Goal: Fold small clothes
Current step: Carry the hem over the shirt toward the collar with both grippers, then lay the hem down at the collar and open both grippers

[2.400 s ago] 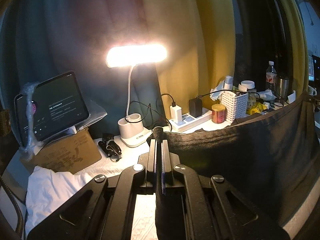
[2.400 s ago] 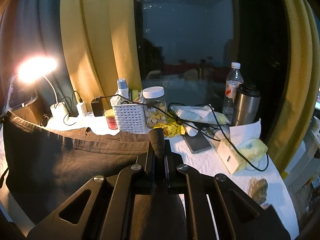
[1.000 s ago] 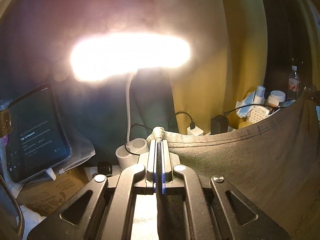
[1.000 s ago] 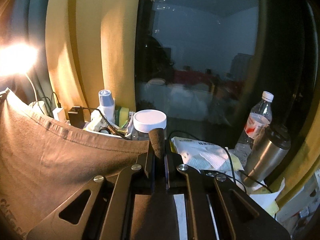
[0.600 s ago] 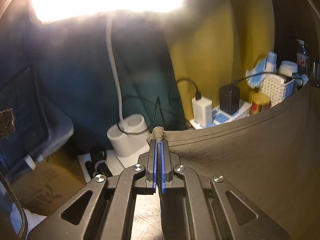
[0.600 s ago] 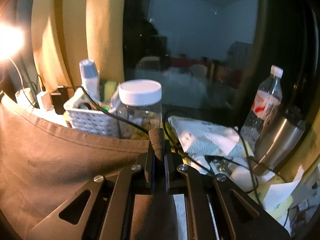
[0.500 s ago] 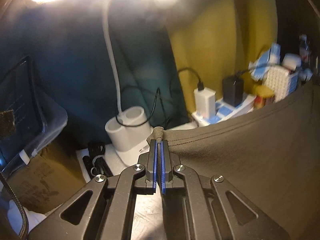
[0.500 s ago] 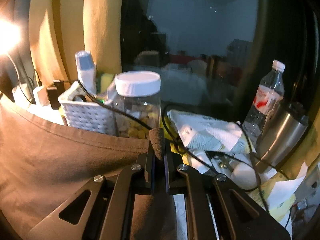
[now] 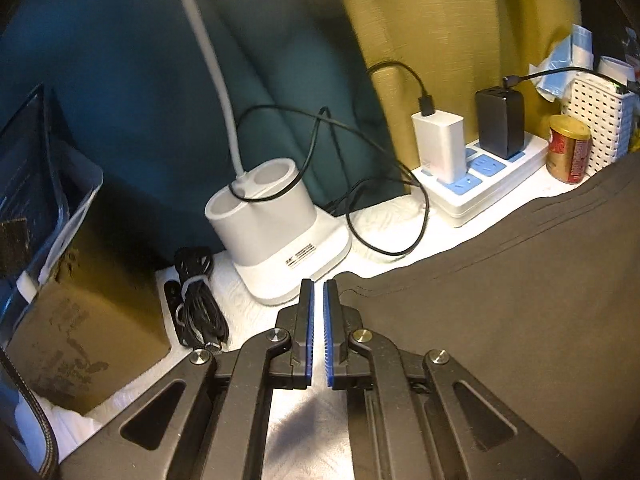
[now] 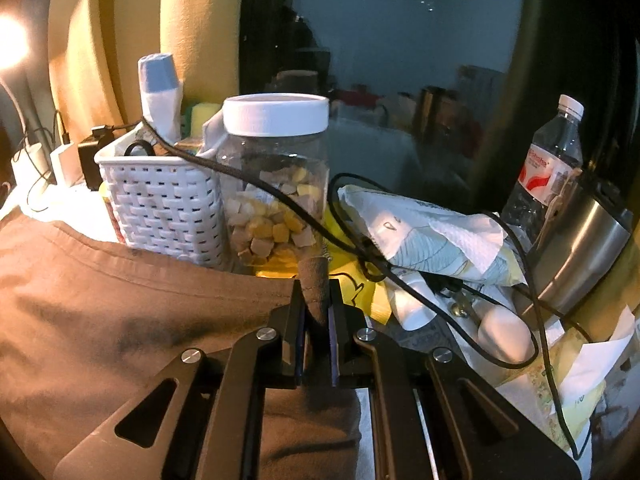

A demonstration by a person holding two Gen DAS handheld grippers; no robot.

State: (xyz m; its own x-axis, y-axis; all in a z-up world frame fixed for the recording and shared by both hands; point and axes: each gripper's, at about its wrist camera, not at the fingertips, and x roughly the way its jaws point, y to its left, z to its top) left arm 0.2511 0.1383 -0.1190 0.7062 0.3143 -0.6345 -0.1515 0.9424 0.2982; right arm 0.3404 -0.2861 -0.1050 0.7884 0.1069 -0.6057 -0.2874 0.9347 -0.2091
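We look out low and close along each gripper's fingers toward the cluttered back of the table. Our left view faces the lamp base (image 9: 276, 220); our right faces the window. Both share the white basket (image 9: 600, 120) (image 10: 160, 208) and dark garment (image 9: 500, 300) (image 10: 100, 300).
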